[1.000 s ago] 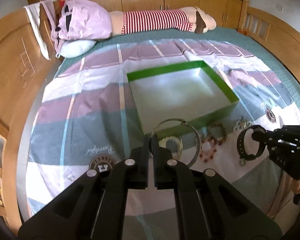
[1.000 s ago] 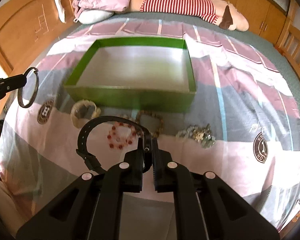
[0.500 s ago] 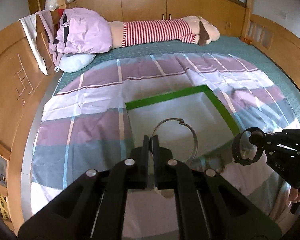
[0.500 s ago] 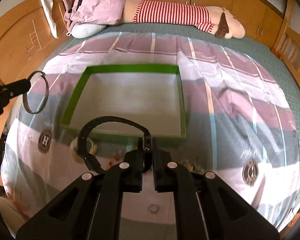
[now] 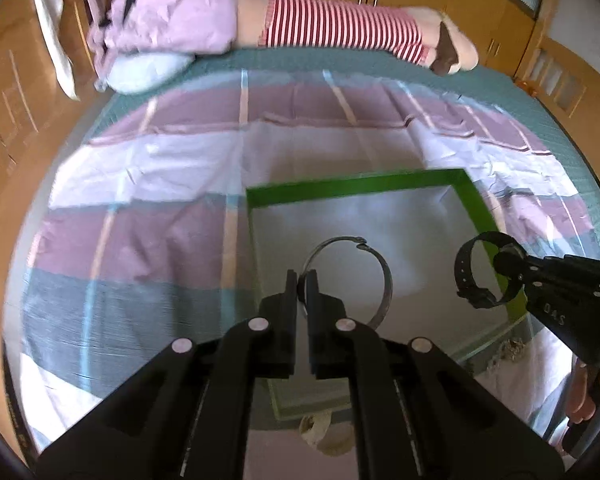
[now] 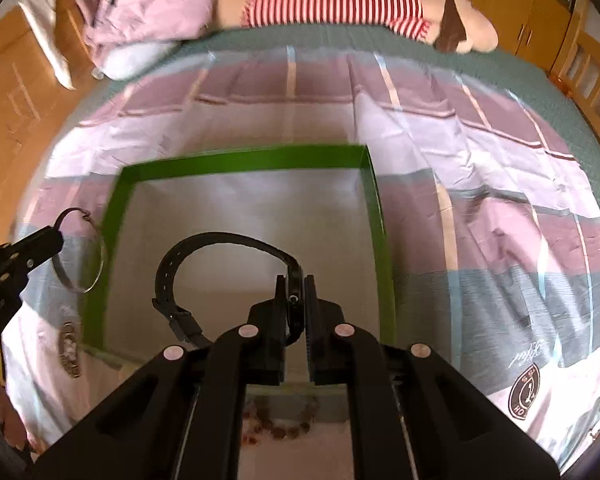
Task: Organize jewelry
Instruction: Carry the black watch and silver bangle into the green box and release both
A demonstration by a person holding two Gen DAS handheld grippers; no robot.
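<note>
The left gripper (image 5: 301, 286) is clenched on a thin silver bangle (image 5: 382, 276), pinching its rim so the hoop hangs free above the green box (image 5: 352, 186). The right gripper (image 6: 296, 300) is clenched on a black wristwatch (image 6: 220, 242) at its case, leaving the flexible, perforated strap to arc outward above the same box. Both pieces are judged ready for release into the box. The box is shallow and rectangular, with thin green walls and a pale, smooth floor, and rests on the bed's striped sheet (image 6: 480, 152). A beaded bracelet (image 6: 278, 432) lies on the sheet just outside the box's near wall.
</note>
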